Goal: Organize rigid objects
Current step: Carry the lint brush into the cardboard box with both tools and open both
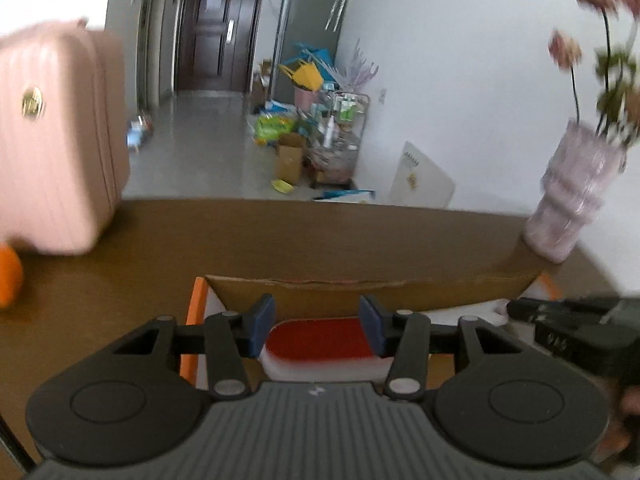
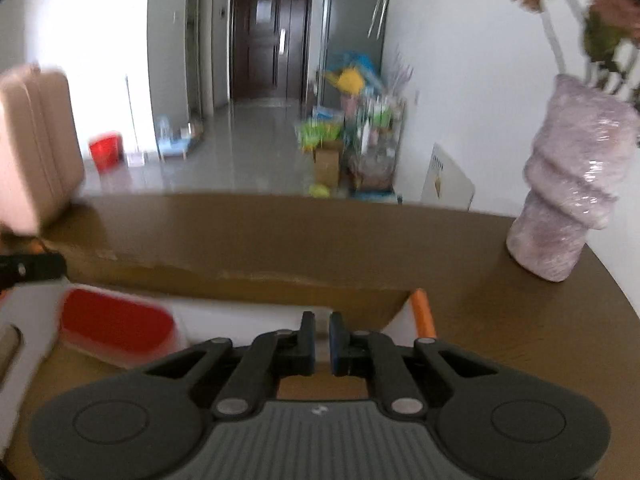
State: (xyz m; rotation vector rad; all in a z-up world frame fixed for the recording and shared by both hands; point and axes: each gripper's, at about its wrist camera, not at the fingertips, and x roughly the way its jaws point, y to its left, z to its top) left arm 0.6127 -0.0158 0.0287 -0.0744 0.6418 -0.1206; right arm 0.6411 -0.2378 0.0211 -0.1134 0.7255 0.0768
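Inside the cardboard box [image 1: 360, 288] on the table [image 1: 280, 232], I saw the red block [image 1: 316, 340] lying crosswise between my left gripper's [image 1: 317, 326] spread jaws, ungripped; my right gripper's [image 2: 322, 338] jaws nearly met, empty.

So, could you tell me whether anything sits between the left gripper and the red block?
Nothing visible does. The left gripper is open with the red block lying directly ahead between its fingertips, inside the cardboard box.
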